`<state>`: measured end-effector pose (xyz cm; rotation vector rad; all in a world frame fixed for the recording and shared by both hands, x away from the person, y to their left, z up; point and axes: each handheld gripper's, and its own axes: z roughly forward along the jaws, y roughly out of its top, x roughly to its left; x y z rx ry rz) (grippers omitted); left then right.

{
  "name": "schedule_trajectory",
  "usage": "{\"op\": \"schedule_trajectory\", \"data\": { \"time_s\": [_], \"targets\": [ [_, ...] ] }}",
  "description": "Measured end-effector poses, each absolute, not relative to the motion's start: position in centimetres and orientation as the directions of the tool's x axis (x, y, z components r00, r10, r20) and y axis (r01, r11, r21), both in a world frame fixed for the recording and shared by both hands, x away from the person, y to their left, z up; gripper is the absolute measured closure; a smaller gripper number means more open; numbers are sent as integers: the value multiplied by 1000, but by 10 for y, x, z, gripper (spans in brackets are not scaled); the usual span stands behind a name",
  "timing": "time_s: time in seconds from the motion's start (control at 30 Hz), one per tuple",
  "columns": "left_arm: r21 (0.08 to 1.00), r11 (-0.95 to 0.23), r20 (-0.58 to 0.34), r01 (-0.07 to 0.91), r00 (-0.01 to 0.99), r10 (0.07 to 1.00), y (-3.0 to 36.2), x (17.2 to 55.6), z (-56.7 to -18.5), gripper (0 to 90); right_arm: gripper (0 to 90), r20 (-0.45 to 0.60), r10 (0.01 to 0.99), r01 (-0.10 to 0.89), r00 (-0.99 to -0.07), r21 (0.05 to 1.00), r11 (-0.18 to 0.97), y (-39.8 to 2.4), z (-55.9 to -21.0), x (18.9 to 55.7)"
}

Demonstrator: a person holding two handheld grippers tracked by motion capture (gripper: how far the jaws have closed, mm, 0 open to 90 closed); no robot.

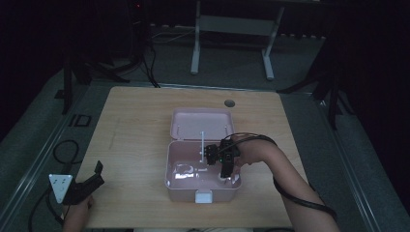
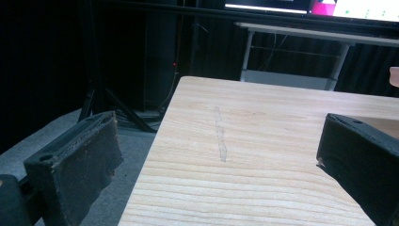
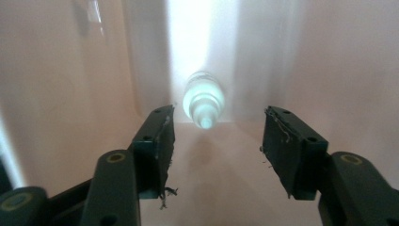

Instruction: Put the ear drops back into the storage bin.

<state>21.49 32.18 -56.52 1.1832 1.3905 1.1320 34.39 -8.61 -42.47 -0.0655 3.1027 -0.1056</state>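
Nearest us, at the table's (image 1: 135, 145) near left corner, our left gripper (image 1: 92, 181) rests idle, its jaws spread wide with nothing between them; in its own view they frame bare wood (image 2: 244, 155).

Our right gripper (image 1: 225, 170) hangs inside the open pink box (image 1: 203, 195), at its right end, nose pointing down. In the right gripper view its jaws stand apart and clear of a small white bottle (image 3: 203, 101), which stands upright against the box's corner wall, tip toward the camera. The pads (image 3: 157, 141) touch nothing, so we judge the bottle let go and set down in the box.

From here, we think the step is to withdraw cleanly. We would lift straight up along the bottle's axis, keeping the jaws parted so neither pad brushes the tip and tips it over. We should watch the box's right wall (image 1: 239, 181), which sits close to the gripper, and the lid (image 1: 202, 124), which lies open on the far side. We cannot tell how steady the bottle is on its base, so a slow rise is safer than a quick one.
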Motion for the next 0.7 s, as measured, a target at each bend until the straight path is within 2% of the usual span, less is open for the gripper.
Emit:
{"op": "schedule_trajectory", "data": {
  "time_s": [0.13,0.37,0.5,0.7],
  "targets": [
    [989,100,-92,111,-76,993,322,215,-565,4,381,-39,-33,-31,-999,-31,999,-93,-411,343],
    [989,97,-88,113,-76,993,321,215,-565,4,239,-65,21,17,-998,65,998,-114,-385,345],
    [989,99,-91,114,-76,993,321,215,-565,4,151,-83,27,20,-996,77,997,-129,-376,346],
    [989,97,-89,114,-75,993,321,215,-565,4,138,-81,65,56,-995,111,992,-154,-370,347]
  ]
}}
